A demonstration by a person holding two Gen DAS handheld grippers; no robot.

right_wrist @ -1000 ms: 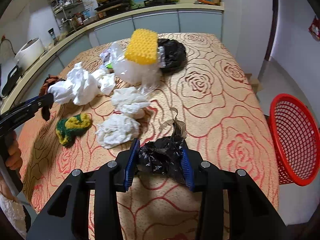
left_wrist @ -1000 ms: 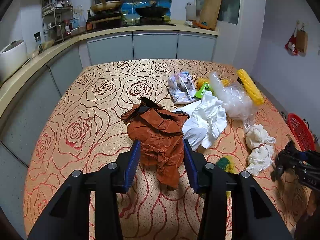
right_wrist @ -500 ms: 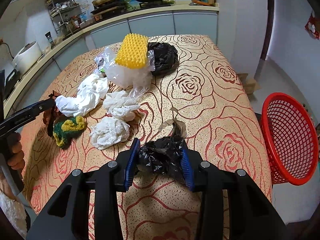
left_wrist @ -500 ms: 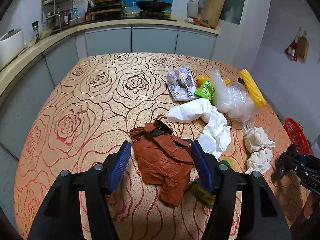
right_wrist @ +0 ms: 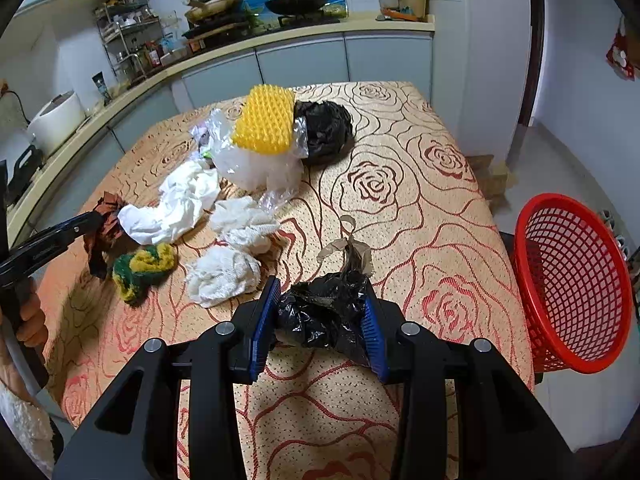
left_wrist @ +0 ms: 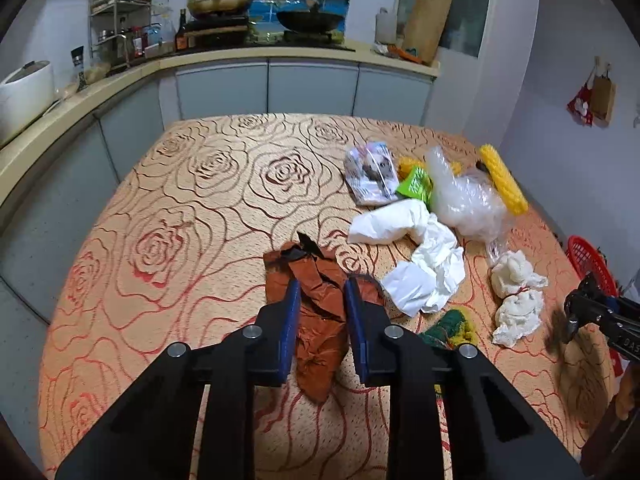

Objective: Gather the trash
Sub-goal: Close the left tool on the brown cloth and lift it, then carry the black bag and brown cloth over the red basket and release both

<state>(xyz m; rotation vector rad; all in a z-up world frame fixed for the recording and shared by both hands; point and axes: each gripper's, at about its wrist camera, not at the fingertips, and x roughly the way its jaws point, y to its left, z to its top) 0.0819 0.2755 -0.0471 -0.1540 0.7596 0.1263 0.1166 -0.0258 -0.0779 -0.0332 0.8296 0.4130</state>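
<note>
My left gripper [left_wrist: 322, 320] has its jaws pinched on the crumpled brown paper [left_wrist: 320, 304], which hangs between the blue pads, its lower end just above the rose-patterned surface [left_wrist: 180, 216]. My right gripper [right_wrist: 320, 322] has its jaws closed fairly wide around a wad of black plastic bag [right_wrist: 326, 312], held above the near edge of the surface, with the red basket [right_wrist: 572, 292] off that edge to the right, tilted with its mouth towards the surface. Taking the brown paper as my landmark: the white crumpled paper [left_wrist: 420, 268] lies just to its right, touching or nearly so, and the green-and-yellow scrubber [left_wrist: 450, 326] sits just beyond the left gripper's right finger. Farther right of the paper are two white cloth wads [left_wrist: 518, 300]. Beyond it, well apart, lie the clear plastic bag [left_wrist: 464, 200], the yellow spiky pad [left_wrist: 504, 186] and a printed packet [left_wrist: 372, 178]
</note>
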